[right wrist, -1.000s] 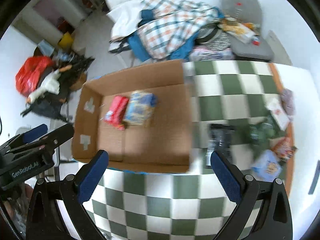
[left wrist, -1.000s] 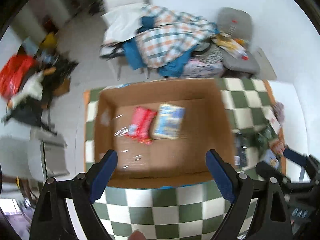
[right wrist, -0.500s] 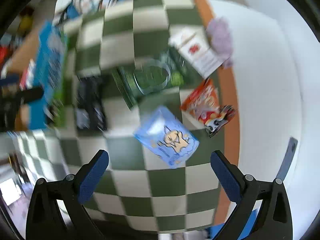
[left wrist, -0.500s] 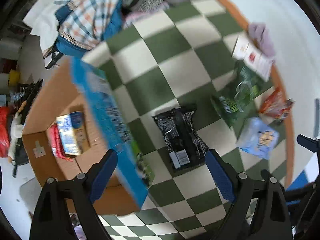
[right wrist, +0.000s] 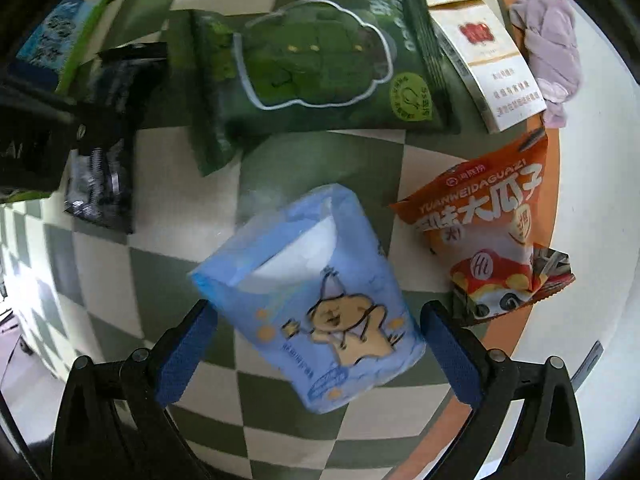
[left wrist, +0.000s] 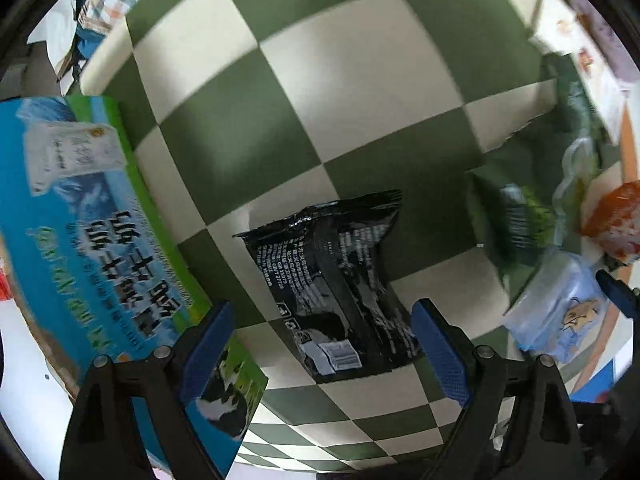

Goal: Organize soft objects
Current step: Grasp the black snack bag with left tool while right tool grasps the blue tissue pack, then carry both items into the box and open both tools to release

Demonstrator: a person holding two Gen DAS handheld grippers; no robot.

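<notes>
My left gripper (left wrist: 322,350) is open, low over a black snack bag (left wrist: 340,288) that lies flat on the checked cloth between its blue fingers. My right gripper (right wrist: 316,354) is open around a light blue tissue pack (right wrist: 316,308) with a cartoon animal, its fingers either side of it. The tissue pack also shows in the left wrist view (left wrist: 560,312). The black bag also shows in the right wrist view (right wrist: 108,152).
A green snack bag (right wrist: 316,76), an orange seed bag (right wrist: 488,236), a white carton (right wrist: 480,60) and a lilac cloth (right wrist: 552,52) lie on the green-and-white checked cloth (left wrist: 360,80). The blue printed side of the cardboard box (left wrist: 88,216) stands at the left.
Both grippers have swung away from the cardboard box and dropped close to the table. The left one came down over the black bag, the right one over the blue tissue pack.
</notes>
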